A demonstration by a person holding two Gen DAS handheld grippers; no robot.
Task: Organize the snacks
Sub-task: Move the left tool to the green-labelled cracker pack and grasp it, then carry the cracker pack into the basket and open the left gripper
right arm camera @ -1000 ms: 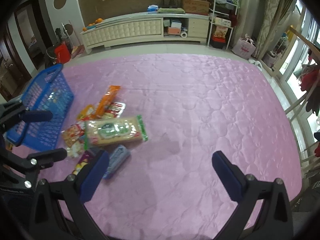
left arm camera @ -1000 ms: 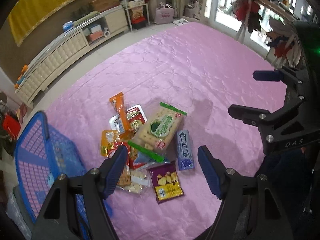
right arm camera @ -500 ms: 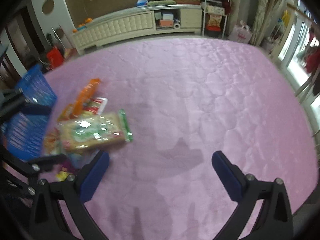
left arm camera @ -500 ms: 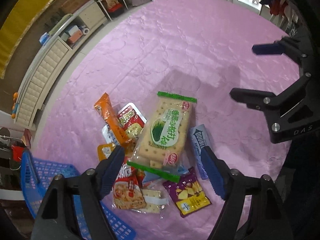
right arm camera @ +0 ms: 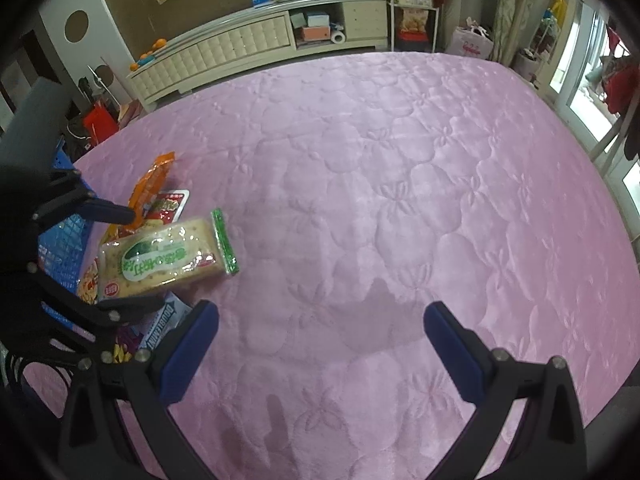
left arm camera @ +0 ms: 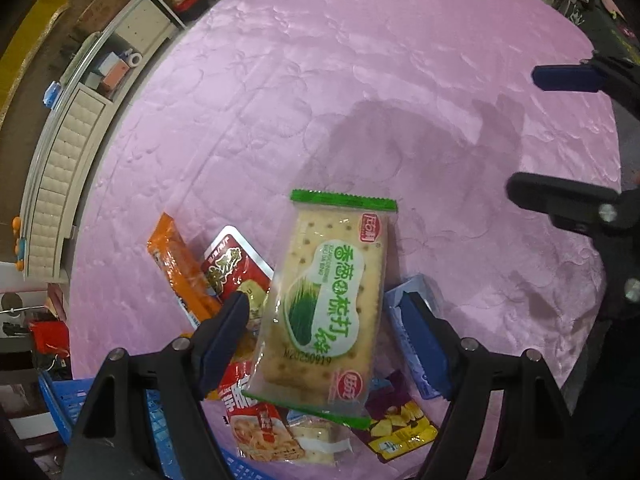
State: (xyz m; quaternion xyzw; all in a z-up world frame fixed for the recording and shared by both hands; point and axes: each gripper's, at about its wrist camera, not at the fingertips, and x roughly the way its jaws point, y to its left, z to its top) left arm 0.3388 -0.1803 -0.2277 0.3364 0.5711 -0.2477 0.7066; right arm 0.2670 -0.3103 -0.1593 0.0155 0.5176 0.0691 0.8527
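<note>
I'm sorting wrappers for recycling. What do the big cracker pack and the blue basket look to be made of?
The cracker pack looks like thin glossy clear plastic film: the crackers show through, glare streaks it, and its green ends are crimped. The blue basket appears to be rigid moulded plastic, judging by its open lattice wall and even, fairly matte colour.

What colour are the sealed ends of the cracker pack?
Green, clearest in the left wrist view: cracker pack.

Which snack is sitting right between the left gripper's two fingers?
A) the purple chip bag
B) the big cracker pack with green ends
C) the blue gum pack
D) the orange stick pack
B: in the left wrist view the open left gripper has the cracker pack lying between its fingers, on top of the other snacks.
</note>
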